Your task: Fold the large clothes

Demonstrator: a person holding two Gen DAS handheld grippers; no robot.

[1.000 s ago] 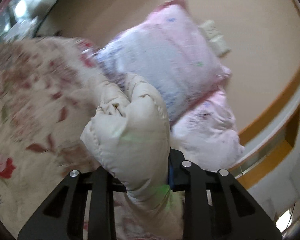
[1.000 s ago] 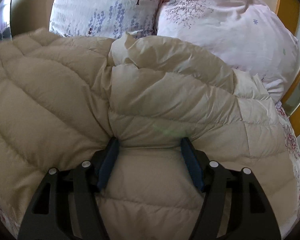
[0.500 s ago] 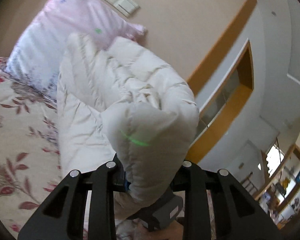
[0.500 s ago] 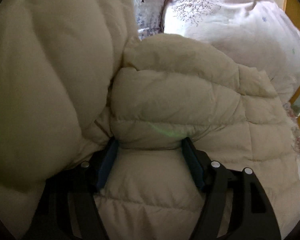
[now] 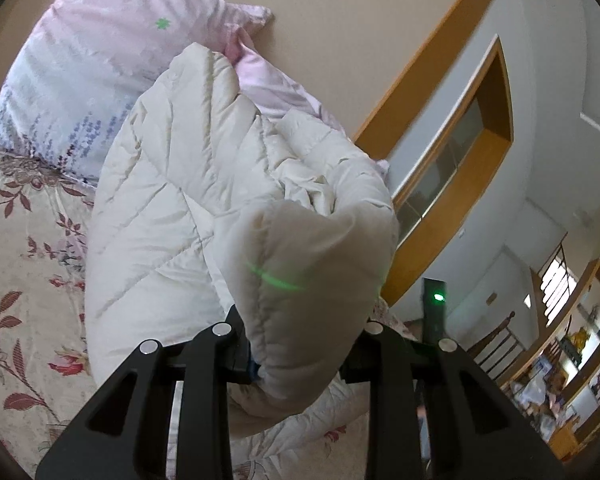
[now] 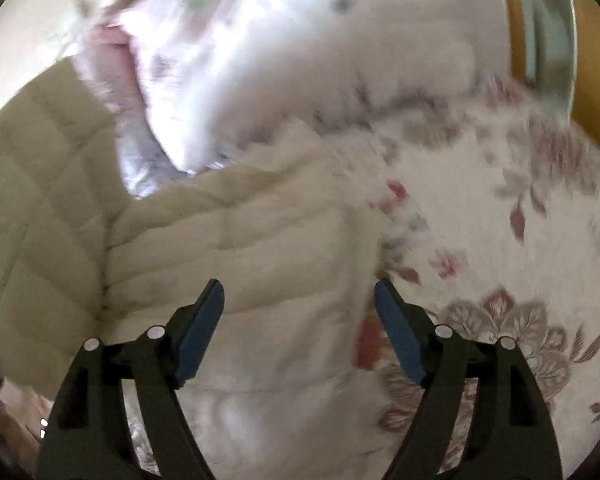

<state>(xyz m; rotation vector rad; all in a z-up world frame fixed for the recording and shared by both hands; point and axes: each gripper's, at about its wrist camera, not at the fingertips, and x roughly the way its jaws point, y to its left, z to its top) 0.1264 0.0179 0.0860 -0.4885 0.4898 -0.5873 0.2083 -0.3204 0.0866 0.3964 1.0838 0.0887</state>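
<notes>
A cream quilted puffer jacket (image 5: 172, 208) lies on a floral bedspread (image 5: 24, 280). My left gripper (image 5: 300, 344) is shut on a thick bunch of the jacket and holds it raised above the bed. In the right wrist view the jacket (image 6: 236, 240) lies flat under my right gripper (image 6: 300, 300), whose blue-padded fingers (image 6: 202, 320) stand wide apart, open and empty just above the fabric. That view is motion-blurred.
Two pink and white pillows (image 5: 100, 52) lean against the beige wall at the head of the bed; they also show in the right wrist view (image 6: 300, 60). A wooden-framed window (image 5: 468, 152) is on the right. The bedspread (image 6: 500, 240) extends to the right of the jacket.
My right gripper has let go of the jacket fold and opened wide, pulling back to the right. My left gripper has lifted and carried its bunch of jacket over the rest.
</notes>
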